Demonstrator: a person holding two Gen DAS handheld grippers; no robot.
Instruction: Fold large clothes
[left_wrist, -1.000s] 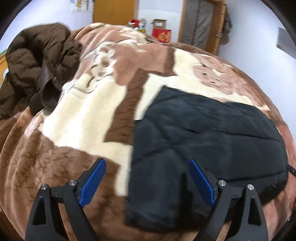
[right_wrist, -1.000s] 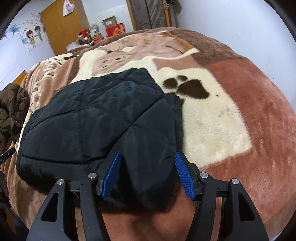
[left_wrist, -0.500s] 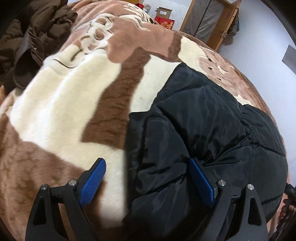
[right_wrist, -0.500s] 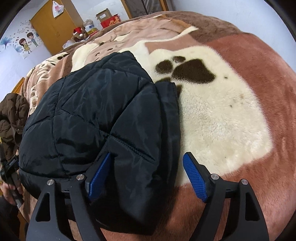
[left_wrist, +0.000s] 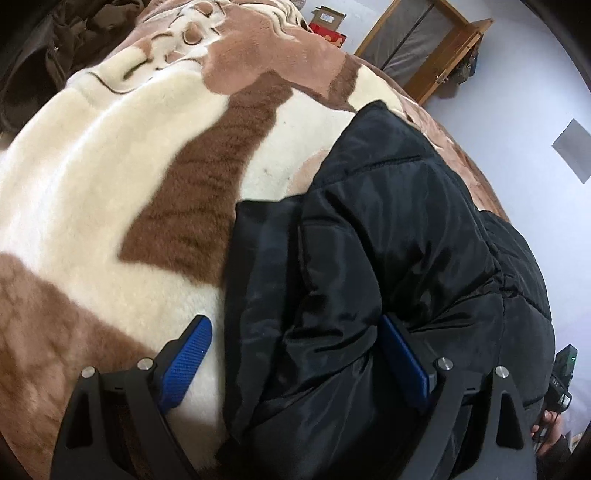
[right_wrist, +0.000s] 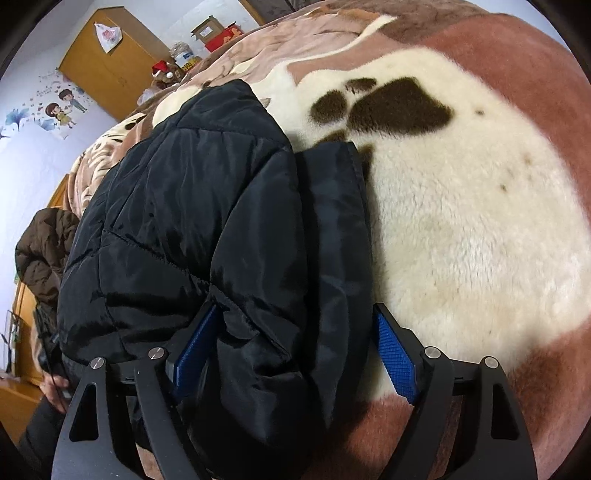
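A black quilted puffer jacket (left_wrist: 388, 251) lies folded on a brown and cream plush blanket (left_wrist: 110, 177) on the bed. My left gripper (left_wrist: 295, 354) is open, its blue pads straddling the jacket's near left corner. The jacket also shows in the right wrist view (right_wrist: 207, 221). My right gripper (right_wrist: 295, 354) is open, its pads on either side of the jacket's near right corner. The fabric bulges between both pairs of fingers. Neither gripper has closed on it.
A brown puffer coat (left_wrist: 55, 51) lies heaped at the far left of the bed, also seen in the right wrist view (right_wrist: 44, 247). A yellow wardrobe (right_wrist: 107, 70), boxes (right_wrist: 218, 31) and a wooden door frame (left_wrist: 424, 55) stand beyond the bed.
Both grippers have moved down and forward onto the jacket's near corners. The fabric now sits between their open pads. The jacket has not moved.
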